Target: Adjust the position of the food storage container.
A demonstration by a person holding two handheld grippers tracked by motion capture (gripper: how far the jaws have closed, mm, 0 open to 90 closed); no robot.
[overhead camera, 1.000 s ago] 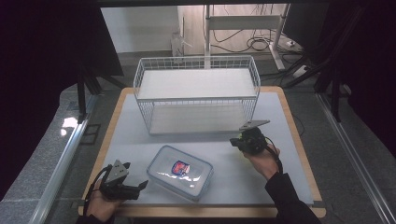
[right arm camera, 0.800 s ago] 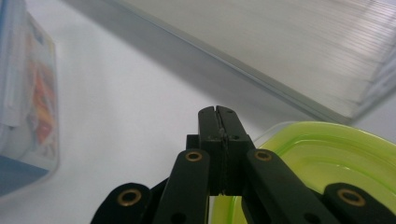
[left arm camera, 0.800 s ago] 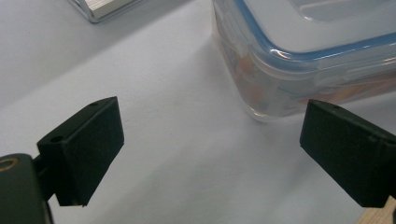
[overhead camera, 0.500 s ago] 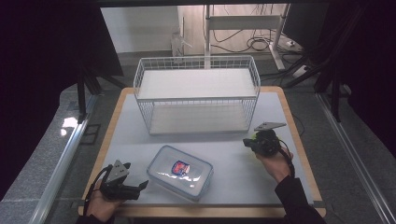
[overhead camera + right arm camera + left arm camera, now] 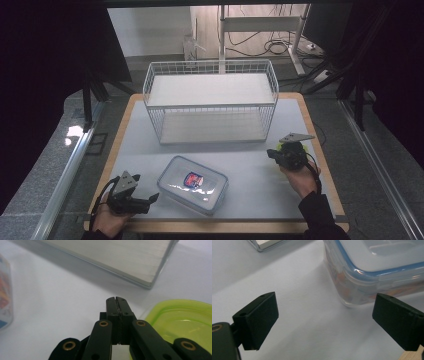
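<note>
High view: clear lidded container (image 5: 193, 184) is set on the white table (image 5: 250, 165) in front of the wire basket (image 5: 210, 100), just right of the left gripper (image 5: 150, 199); right gripper (image 5: 272, 154) is held well apart, right.

Left gripper view: jaws are spread, nothing grasped; container (image 5: 374, 267) just ahead.

Right gripper view: jaws are pressed together, empty, beside a green lid (image 5: 182, 317).

The left gripper (image 5: 150, 199) sits low at the near edge, jaws spread wide. The right gripper (image 5: 270, 153) is pressed fully closed, held in the person's right hand (image 5: 300, 177).
</note>
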